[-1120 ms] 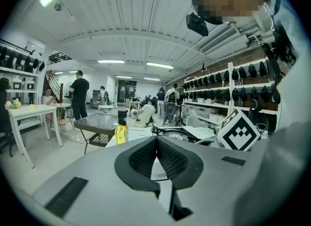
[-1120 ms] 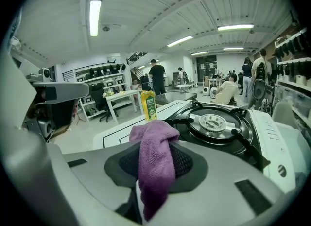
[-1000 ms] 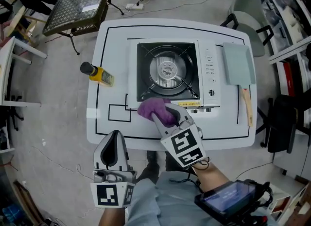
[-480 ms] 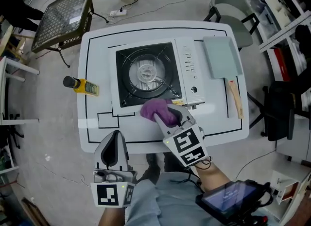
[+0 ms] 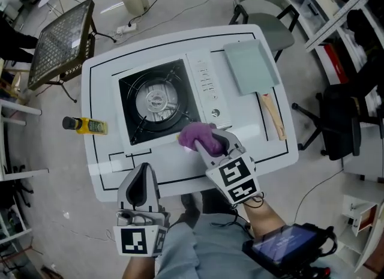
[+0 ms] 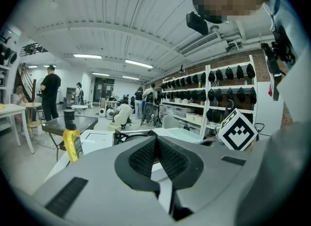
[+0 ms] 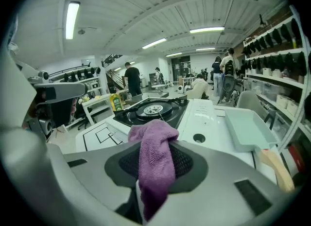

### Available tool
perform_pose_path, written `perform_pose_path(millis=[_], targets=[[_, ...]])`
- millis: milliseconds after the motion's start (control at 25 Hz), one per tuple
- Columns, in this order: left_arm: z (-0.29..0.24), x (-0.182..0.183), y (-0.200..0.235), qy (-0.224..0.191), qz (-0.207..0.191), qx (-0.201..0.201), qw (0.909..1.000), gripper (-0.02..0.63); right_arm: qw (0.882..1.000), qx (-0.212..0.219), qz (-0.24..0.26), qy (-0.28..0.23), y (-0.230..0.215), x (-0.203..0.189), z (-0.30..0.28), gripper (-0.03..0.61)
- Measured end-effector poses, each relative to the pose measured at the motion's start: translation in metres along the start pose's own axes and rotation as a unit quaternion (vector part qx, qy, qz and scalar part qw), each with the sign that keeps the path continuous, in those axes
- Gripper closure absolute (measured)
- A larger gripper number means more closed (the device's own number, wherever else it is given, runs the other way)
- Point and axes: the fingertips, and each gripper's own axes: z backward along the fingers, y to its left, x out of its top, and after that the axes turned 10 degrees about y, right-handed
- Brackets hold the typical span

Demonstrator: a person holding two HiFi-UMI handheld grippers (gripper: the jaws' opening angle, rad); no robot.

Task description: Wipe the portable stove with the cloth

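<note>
The right gripper (image 5: 206, 144) pinches the cloth (image 5: 197, 135) between narrow jaws, seemingly touching the stove's (image 5: 157, 99) lower right corner, mid-frame in the head view. The left gripper (image 5: 141, 171) sits closed and empty, lower left.

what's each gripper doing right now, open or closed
Left gripper: closed, jaws together, nothing between them.
Right gripper: closed on the purple cloth.
</note>
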Motion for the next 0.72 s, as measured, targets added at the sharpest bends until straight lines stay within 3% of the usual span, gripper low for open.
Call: perform_pose_path(millis=[200,440,720], targets=[[-0.016,0.008,-0.022,-0.002,-0.011,-0.03,0.9995,0.595,1.0,-0.013,-0.021,-0.008,-0.019,-0.005,0.018,0.454],[-0.032,0.027,-0.045,-0.023,-0.023,-0.071,0.997,0.595,0.996,-0.07,-0.046,-0.013,-0.066,-0.014,0.048,0.454],[-0.031,0.05,-0.05,-0.035,-0.037,-0.077,0.9958,0.595,0.99,-0.122,-0.047,-0.058,-0.1,0.021,0.088,0.454]])
